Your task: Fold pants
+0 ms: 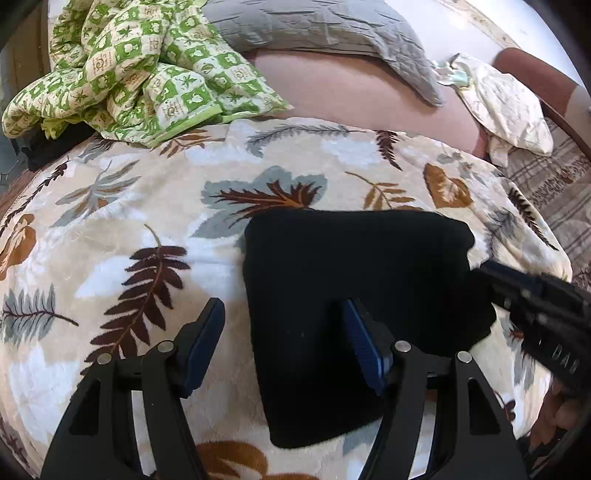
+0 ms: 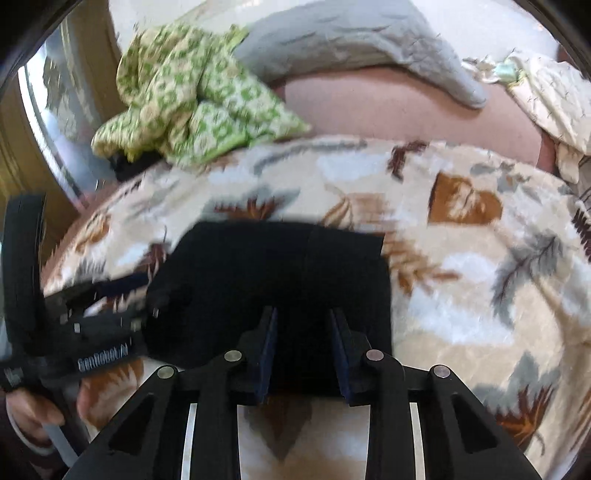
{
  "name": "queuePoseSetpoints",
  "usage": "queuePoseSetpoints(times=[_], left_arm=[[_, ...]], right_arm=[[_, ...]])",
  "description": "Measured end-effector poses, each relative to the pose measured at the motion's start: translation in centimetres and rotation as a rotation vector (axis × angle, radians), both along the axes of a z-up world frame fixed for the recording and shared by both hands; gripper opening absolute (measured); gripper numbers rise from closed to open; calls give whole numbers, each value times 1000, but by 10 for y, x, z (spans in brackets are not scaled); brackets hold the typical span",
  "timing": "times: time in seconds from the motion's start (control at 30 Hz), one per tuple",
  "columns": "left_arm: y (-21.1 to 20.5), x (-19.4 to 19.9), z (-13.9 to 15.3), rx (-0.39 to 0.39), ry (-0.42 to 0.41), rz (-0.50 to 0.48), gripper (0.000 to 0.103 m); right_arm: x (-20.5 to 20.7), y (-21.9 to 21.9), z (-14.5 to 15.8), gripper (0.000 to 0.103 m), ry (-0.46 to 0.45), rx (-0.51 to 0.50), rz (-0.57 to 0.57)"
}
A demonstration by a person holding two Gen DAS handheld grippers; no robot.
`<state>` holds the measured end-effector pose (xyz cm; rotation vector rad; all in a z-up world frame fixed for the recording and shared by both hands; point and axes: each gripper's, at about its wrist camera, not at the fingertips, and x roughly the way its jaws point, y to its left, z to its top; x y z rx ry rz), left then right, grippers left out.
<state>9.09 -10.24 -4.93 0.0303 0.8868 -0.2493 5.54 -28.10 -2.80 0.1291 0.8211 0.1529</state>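
Note:
The black pants (image 1: 354, 295) lie folded into a compact rectangle on the leaf-print blanket (image 1: 129, 229). My left gripper (image 1: 284, 314) is open above the pants' left edge, one finger over the blanket and one over the cloth, holding nothing. My right gripper (image 2: 303, 321) is open over the near edge of the pants (image 2: 273, 280), empty; that view is blurred. The right gripper shows at the pants' right edge in the left wrist view (image 1: 491, 273). The left gripper shows at the pants' left edge in the right wrist view (image 2: 144, 288).
A green and white checked quilt (image 1: 140, 70) is bunched at the back left. A grey pillow (image 1: 321, 29) and a cream pillow (image 1: 506, 107) lie at the back on a pink sheet (image 1: 351, 92). A plaid cloth (image 1: 554, 192) lies at the right.

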Motion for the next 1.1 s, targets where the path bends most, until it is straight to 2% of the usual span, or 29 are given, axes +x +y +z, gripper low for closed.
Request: queuePoseSetpoints(times=[0.1, 0.27, 0.4, 0.57, 0.7, 0.87, 1.1], left_arm=[[-3, 7, -6, 11, 17, 5, 66], [-9, 9, -10, 12, 17, -4, 67], [-13, 11, -12, 18, 17, -5, 71], [-12, 5, -7, 33, 16, 3, 71], [-5, -7, -4, 12, 10, 15, 71], [-8, -15, -14, 22, 12, 28, 71], [-6, -29, 1, 43, -36, 37, 71]], right_arm=[[20, 0, -1, 30, -6, 21, -10], [53, -6, -32, 30, 72, 2, -58], [57, -12, -41, 32, 68, 34, -64], [36, -8, -21, 34, 64, 25, -37], [-1, 6, -15, 56, 52, -20, 13], [-18, 17, -38, 56, 56, -96, 14], [-27, 12, -10, 56, -12, -56, -36]])
